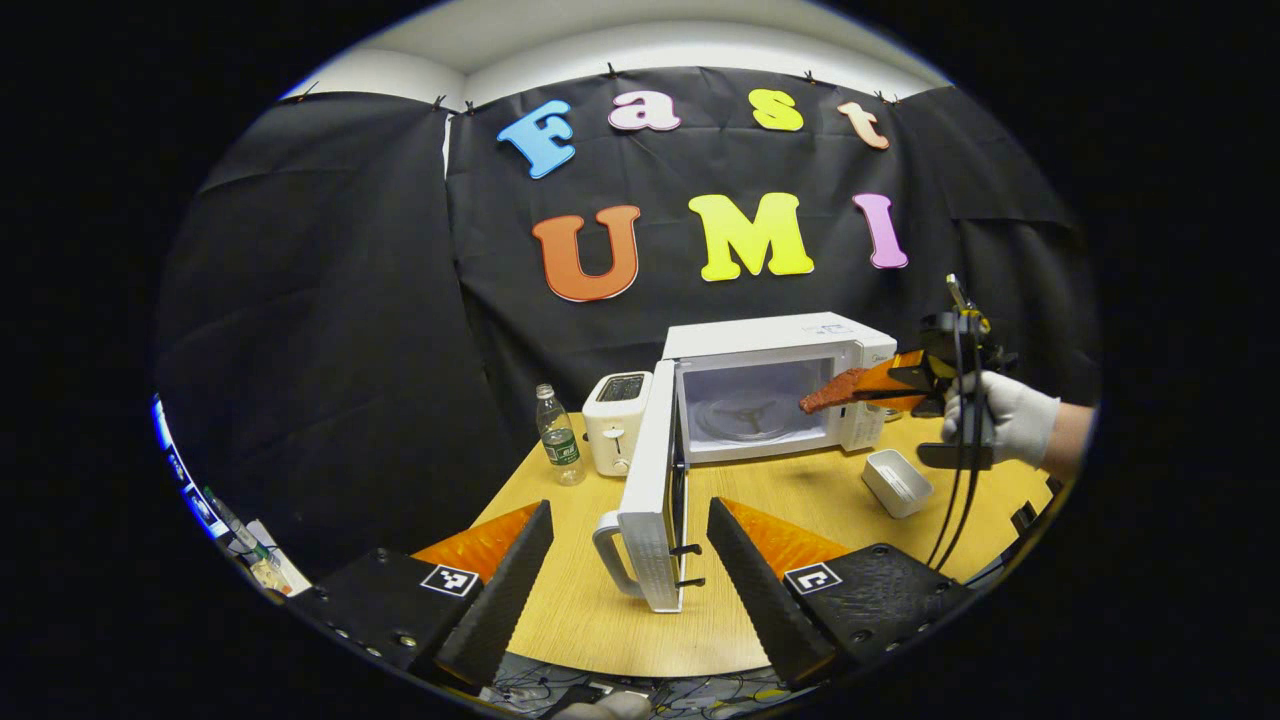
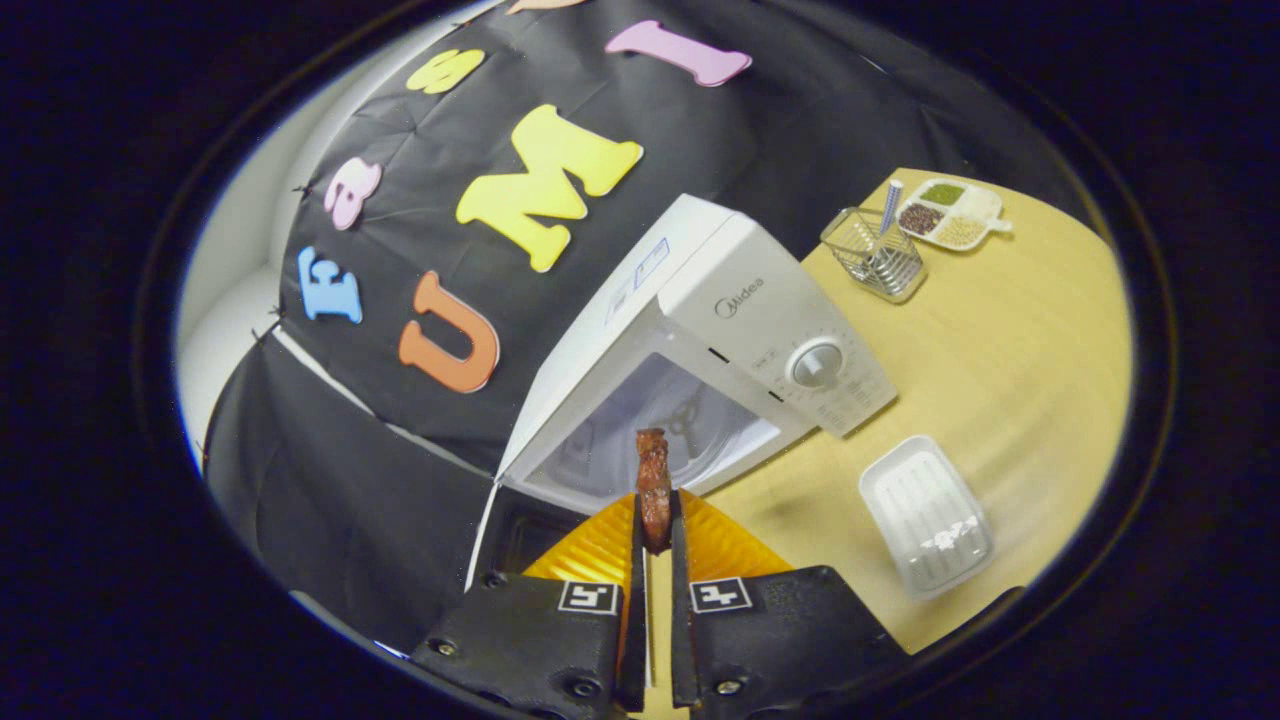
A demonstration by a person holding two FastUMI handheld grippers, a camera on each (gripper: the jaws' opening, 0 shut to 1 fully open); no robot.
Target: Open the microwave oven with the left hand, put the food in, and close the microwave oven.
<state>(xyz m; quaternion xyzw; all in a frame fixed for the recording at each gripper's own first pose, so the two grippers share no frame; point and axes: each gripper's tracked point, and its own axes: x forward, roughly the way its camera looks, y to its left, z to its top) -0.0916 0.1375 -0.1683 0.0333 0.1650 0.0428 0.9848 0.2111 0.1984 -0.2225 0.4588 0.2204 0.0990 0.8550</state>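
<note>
The white microwave (image 1: 780,385) stands at the back of the wooden table with its door (image 1: 650,500) swung wide toward me. My left gripper (image 1: 628,570) is open, its fingers on either side of the door's handle without touching it. A gloved hand holds my right gripper (image 1: 880,385) in front of the oven's opening, shut on a reddish-brown strip of food (image 1: 830,392). In the right gripper view the food (image 2: 653,480) sticks up between the right gripper's (image 2: 653,535) closed fingers, just before the microwave (image 2: 720,350) cavity with its glass turntable.
A white toaster (image 1: 617,420) and a water bottle (image 1: 560,435) stand left of the microwave. An empty white tray (image 2: 925,515) lies on the table (image 2: 1010,370) to its right. Farther off are a wire basket (image 2: 872,255) and a divided dish of beans (image 2: 948,212).
</note>
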